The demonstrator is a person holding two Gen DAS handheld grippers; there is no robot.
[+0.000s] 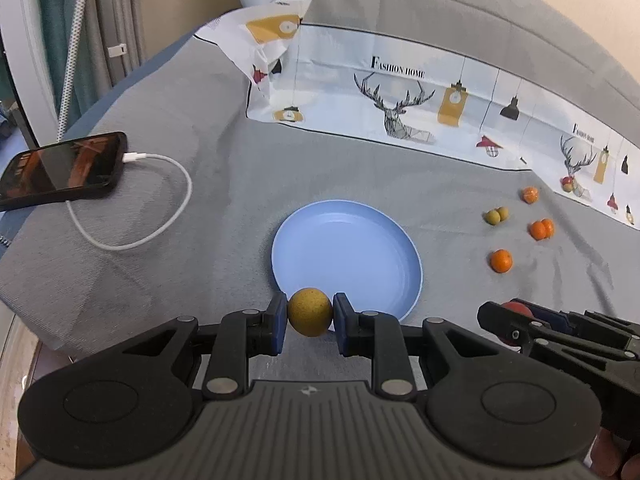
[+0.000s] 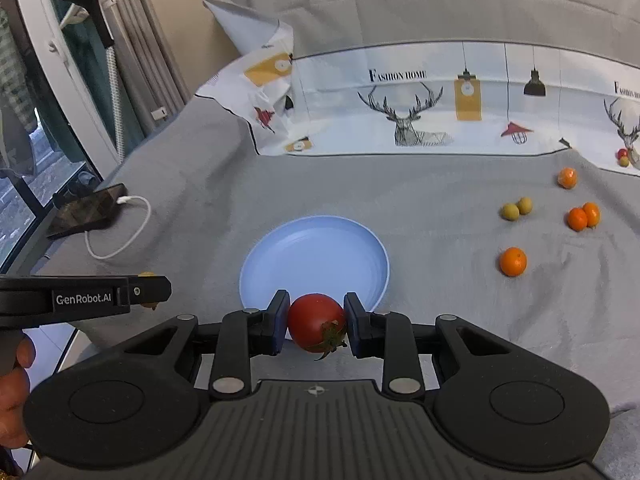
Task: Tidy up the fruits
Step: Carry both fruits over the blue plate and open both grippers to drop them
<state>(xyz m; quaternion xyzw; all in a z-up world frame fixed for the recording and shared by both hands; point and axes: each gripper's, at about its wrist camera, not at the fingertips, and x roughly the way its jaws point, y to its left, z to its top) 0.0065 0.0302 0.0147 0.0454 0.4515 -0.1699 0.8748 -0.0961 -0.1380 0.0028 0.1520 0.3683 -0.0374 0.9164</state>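
Grey bedspread (image 1: 200, 208) (deer-print sheet (image 1: 400, 100) behind) bears a blue plate (image 1: 412, 280).

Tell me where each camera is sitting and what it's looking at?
Left wrist: rides the left gripper, looking down its fingers at a round yellow fruit it pinches; the right gripper shows alongside.
Right wrist: rides the right gripper, looking down at a red tomato it pinches; the left gripper and a hand show.
Both see the round light-blue plate, the grey bedspread, loose small orange fruits.
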